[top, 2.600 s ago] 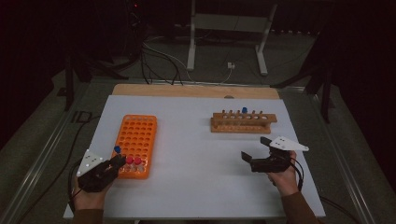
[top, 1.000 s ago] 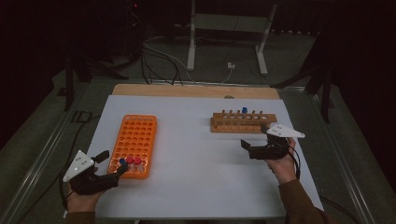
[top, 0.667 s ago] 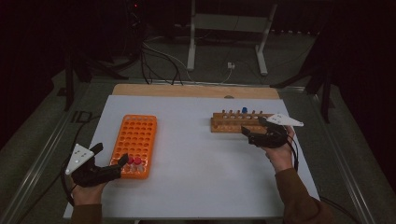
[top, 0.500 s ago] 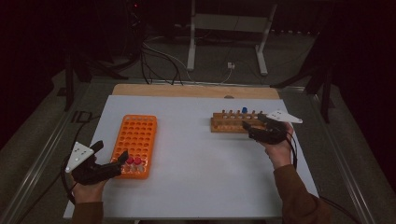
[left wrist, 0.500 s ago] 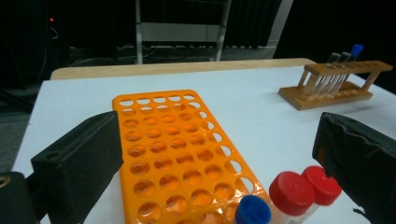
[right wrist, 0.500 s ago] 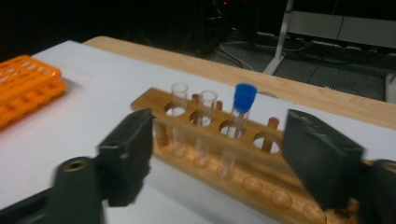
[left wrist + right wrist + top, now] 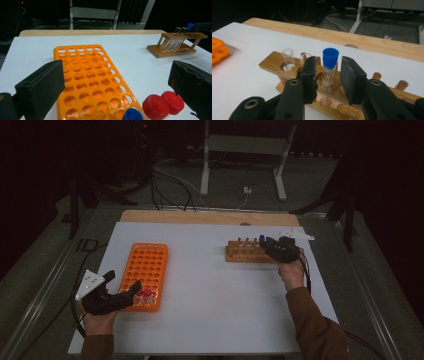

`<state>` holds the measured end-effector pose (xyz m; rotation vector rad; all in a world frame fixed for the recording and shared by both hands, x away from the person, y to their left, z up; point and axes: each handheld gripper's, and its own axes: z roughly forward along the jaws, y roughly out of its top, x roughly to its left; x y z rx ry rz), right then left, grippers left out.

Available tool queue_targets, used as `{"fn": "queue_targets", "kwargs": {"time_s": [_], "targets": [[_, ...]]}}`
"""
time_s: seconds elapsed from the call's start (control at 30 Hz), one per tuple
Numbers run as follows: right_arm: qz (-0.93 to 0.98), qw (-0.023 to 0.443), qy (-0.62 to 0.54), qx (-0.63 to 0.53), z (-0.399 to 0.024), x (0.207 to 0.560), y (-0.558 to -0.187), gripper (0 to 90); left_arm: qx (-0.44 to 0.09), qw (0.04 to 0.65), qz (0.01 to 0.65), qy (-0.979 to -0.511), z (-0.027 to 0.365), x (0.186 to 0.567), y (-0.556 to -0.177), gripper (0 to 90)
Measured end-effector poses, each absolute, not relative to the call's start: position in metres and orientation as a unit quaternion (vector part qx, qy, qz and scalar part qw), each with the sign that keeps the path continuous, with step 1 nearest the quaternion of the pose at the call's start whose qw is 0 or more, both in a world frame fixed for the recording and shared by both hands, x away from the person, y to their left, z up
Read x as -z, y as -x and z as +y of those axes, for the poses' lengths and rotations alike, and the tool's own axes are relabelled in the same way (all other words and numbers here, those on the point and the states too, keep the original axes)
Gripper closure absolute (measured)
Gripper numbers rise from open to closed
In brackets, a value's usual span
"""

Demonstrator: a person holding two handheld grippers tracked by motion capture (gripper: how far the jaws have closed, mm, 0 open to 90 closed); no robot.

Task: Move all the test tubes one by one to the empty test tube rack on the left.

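Standing in wooden rack (image 7: 274, 63) — blue-capped tube (image 7: 330, 65); two uncapped tubes (image 7: 288, 58).

Blue cap (image 7: 132, 115) cut by bottom edge

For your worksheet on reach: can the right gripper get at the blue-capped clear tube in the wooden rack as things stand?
Probably yes: the right gripper has just been closing, its jaws either side of the blue-capped clear tube in the wooden rack, a gap showing each side.

Left hand-held gripper (image 7: 131, 292) jaws wide; right hand-held gripper (image 7: 328, 77) jaws closing.
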<state>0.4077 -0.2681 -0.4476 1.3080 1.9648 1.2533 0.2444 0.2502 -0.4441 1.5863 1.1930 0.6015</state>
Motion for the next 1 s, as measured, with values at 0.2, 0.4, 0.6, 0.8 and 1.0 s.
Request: {"fn": "queue_targets", "kwargs": {"time_s": [0.2,0.4,0.6,0.8,1.0], "targets": [[0.714,0.241,-0.487,-0.441,-0.259,0.45,-0.419,67.1,-0.25,0.509,0.497,-0.657,0.252,0.444,-0.244,1.4],[0.714,0.233,-0.498,-0.433,-0.256,0.459,-0.424,73.9,-0.249,0.508,0.498,-0.657,0.252,0.445,-0.243,1.4],[0.72,0.24,-0.49,-0.429,-0.251,0.463,-0.423,77.0,-0.248,0.508,0.498,-0.657,0.251,0.446,-0.243,1.4],[0.717,0.251,-0.483,-0.435,-0.251,0.459,-0.419,77.2,-0.248,0.506,0.497,-0.66,0.25,0.446,-0.243,1.4],[0.706,0.266,-0.474,-0.455,-0.257,0.444,-0.411,77.3,-0.247,0.506,0.496,-0.661,0.25,0.445,-0.243,1.4]]}}
